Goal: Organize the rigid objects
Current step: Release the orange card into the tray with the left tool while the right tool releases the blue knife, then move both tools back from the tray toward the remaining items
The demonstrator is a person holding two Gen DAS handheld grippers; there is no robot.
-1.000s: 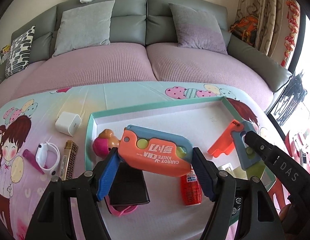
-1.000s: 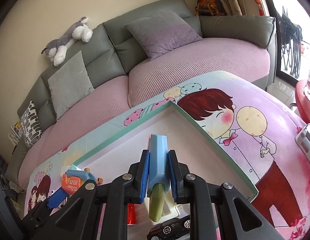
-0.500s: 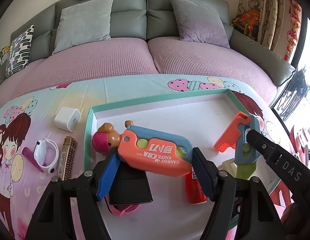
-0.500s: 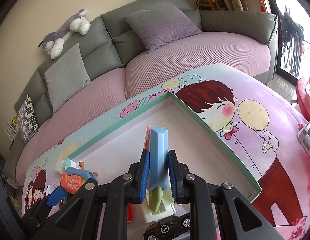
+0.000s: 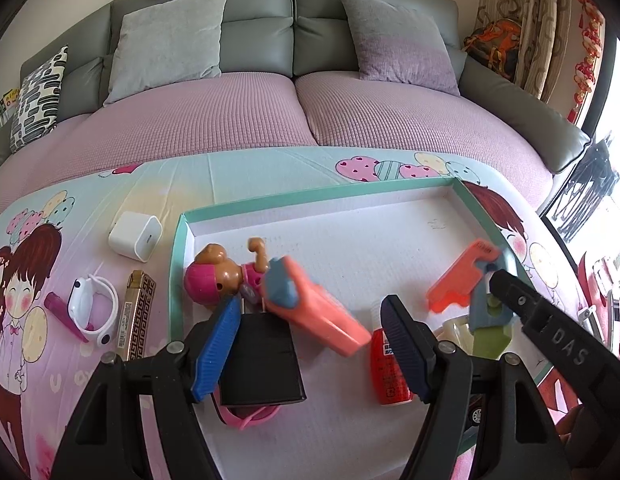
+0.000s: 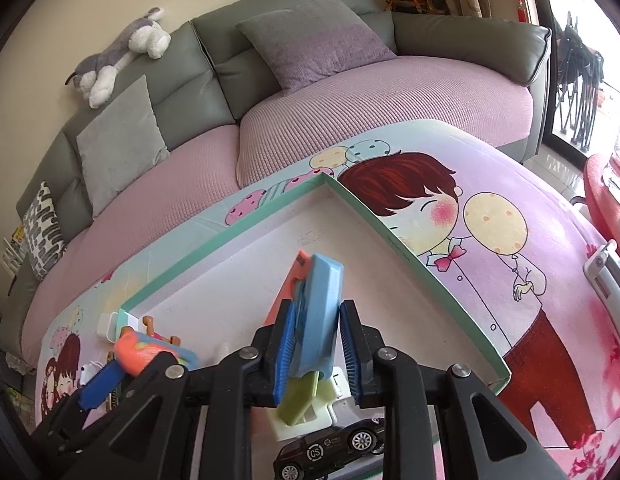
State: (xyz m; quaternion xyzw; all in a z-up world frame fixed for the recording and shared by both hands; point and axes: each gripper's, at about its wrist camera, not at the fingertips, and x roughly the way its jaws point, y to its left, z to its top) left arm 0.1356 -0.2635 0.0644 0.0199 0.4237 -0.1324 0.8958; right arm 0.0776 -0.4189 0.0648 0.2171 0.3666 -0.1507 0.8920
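Note:
A teal-rimmed white tray (image 5: 318, 200) lies on the cartoon tablecloth. My left gripper (image 5: 305, 344) is open above its near left part; an orange-and-blue carrot knife toy (image 5: 314, 306), blurred, tilts between the fingers, free of them. Under it are a doll (image 5: 217, 276), a black block (image 5: 261, 364) and a red bottle (image 5: 390, 368). My right gripper (image 6: 316, 350) stands with its jaws slightly apart around a second blue, orange and green toy knife (image 6: 316, 316), which also shows in the left wrist view (image 5: 470, 288).
Left of the tray lie a white charger (image 5: 134, 235), a white watch (image 5: 91, 304), a patterned gold bar (image 5: 135, 312) and a magenta stick (image 5: 63, 314). A black toy car (image 6: 330, 452) and a white piece (image 6: 305, 420) sit under the right gripper. A sofa (image 5: 293, 100) stands behind.
My left gripper has opened and the carrot knife toy has dropped out of it, tipping down into the tray. The right gripper's jaws have loosened around the second toy, now low in the tray.

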